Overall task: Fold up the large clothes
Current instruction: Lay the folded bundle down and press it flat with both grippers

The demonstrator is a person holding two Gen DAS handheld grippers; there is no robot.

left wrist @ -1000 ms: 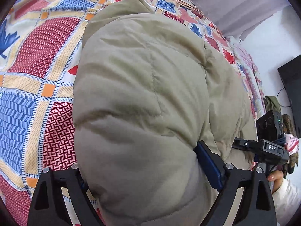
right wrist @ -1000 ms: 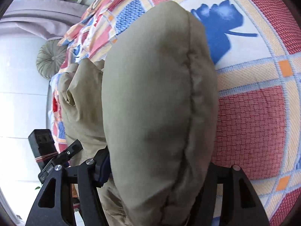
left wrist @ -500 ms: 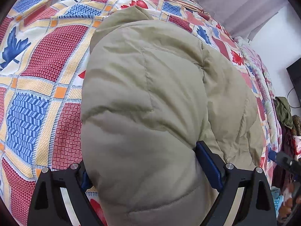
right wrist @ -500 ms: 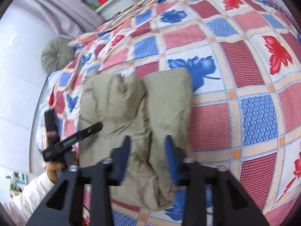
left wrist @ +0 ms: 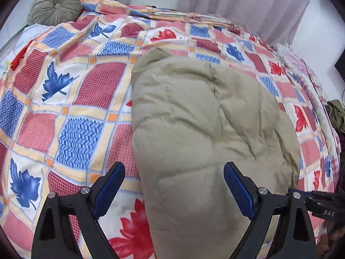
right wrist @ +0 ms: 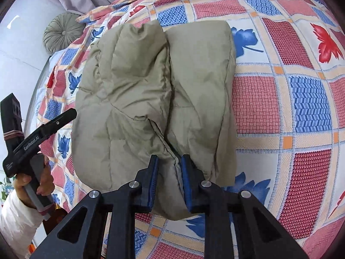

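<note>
The padded jacket (right wrist: 155, 99) lies folded on the patchwork bedspread (right wrist: 301, 108), filling the middle of both views. Right claw (right wrist: 169, 179) at 6 o'clock — blue pads pressed in on the jacket's near edge, pinching a fold. Left claw (left wrist: 174, 191) is spread wide, the jacket's bulk rising between its fingers toward 12 o'clock — not gripping. Round cushion (left wrist: 56, 3) at 11 o'clock.
</note>
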